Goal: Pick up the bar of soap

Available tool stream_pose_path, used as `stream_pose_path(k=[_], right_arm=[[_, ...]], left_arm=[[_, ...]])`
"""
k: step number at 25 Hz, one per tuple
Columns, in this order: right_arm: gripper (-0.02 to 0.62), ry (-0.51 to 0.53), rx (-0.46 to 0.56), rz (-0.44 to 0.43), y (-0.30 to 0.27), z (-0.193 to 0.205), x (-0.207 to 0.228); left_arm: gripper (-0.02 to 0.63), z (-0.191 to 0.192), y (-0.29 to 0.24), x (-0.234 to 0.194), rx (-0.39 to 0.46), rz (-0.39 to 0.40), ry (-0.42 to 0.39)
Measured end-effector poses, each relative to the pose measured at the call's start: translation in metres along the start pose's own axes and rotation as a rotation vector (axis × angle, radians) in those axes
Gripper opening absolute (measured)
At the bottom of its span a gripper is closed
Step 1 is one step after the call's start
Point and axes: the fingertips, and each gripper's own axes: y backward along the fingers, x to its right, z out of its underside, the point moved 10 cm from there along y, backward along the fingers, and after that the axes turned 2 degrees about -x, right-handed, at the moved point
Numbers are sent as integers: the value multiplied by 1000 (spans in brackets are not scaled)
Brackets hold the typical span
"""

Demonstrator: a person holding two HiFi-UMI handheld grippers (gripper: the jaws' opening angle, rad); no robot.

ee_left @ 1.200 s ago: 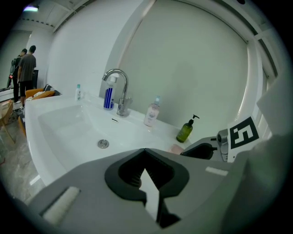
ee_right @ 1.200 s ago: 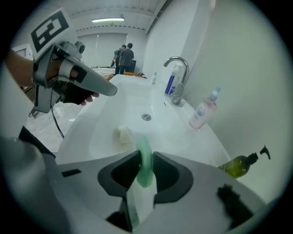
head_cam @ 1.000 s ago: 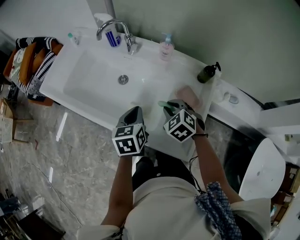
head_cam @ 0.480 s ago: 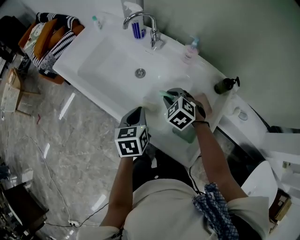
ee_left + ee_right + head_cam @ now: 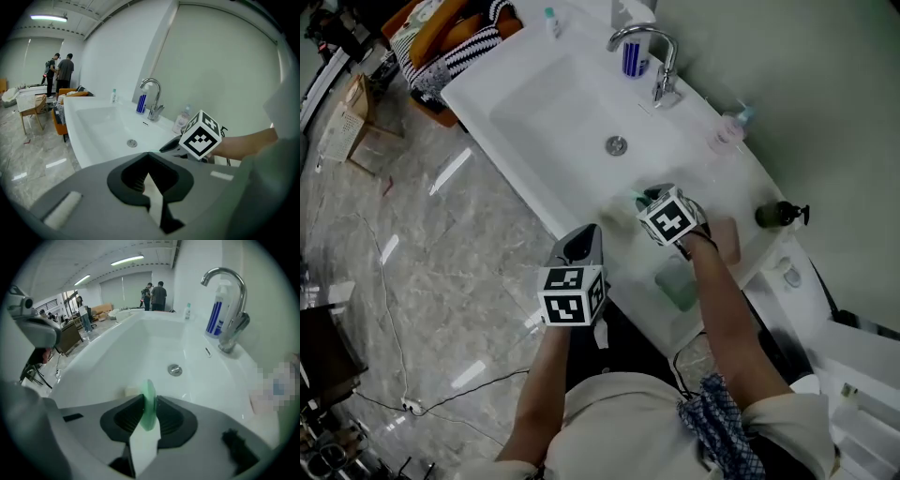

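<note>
Showing only the thin green edge of the bar of soap (image 5: 149,405) in the right gripper view, both broad faces lying covered by the pads (image 5: 125,418). Peeking out in the head view as a green sliver beyond the marker cube (image 5: 668,216), the remainder lying underneath it. Leaving contact between bar and basin (image 5: 548,112) impossible to judge. Sitting too small to identify on the basin's near slope: a pale lump (image 5: 132,391). Lying partly under the right forearm (image 5: 722,300) on the counter (image 5: 698,167): a pale green rectangle (image 5: 678,284), kind not discernible.

Reaching in over the counter's front edge with the right forearm, tipping the right gripper (image 5: 149,398) steeply down over the basin, on the near side of the drain (image 5: 175,370). Hanging the left gripper (image 5: 149,159) at the basin's front rim, apart from the soap, pointing it gently downward across the basin toward the tap (image 5: 156,108).

Clamping the bar edge-on between the right gripper's jaws, pads pressing against its two flat faces, one rounded end sticking out past the tips. Holding the bar thus over the basin's near side, between the drain and the front rim. Resting the left gripper's jaws together, tips meeting, with nothing lying between them.
</note>
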Motion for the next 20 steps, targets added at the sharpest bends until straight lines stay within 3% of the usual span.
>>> stream_pose_path(k=[11, 20], right_arm=[[98, -339, -83, -226, -55, 17, 29], [97, -420, -130, -280, -77, 30, 43]], left_arm=[[8, -3, -6, 5, 40, -12, 32], [8, -2, -6, 10, 44, -31, 34]])
